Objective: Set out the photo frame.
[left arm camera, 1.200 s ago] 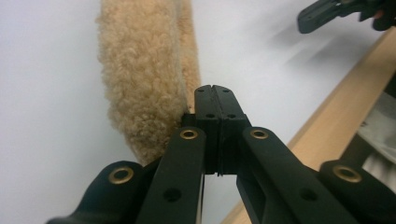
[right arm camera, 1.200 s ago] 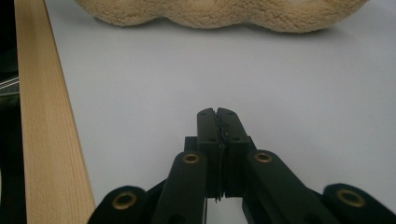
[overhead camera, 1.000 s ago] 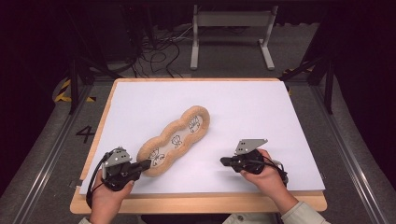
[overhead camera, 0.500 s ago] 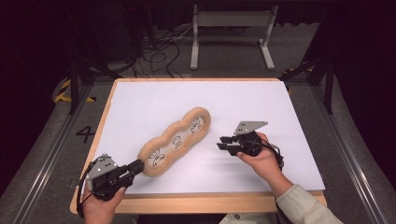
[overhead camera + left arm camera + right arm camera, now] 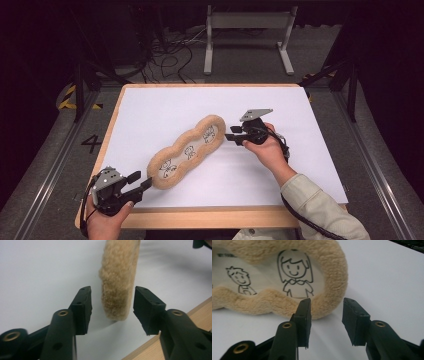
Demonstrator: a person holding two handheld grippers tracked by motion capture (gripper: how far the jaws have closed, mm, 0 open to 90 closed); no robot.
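A tan plush cushion (image 5: 189, 151), peanut-shaped with cartoon figures drawn on its white middle, lies slantwise on the white sheet (image 5: 280, 170). My left gripper (image 5: 141, 180) is at the cushion's near end. In the left gripper view its jaws (image 5: 112, 307) have just been opening and stand apart on either side of the fuzzy rim (image 5: 118, 285) without touching it. My right gripper (image 5: 231, 133) is just right of the cushion's far end. Its jaws (image 5: 325, 320) have also just been opening, with nothing between them, and the rim (image 5: 334, 275) lies a little ahead.
The sheet covers a wooden table (image 5: 210, 217), whose front edge runs just under my left hand. Beyond the far edge, a metal stand (image 5: 247, 30) and cables (image 5: 165, 55) are on the floor. Rails run along both sides of the table.
My right gripper has moved from the near right up to the cushion's far end and opened. My left gripper has drawn back a little off the near end and opened.
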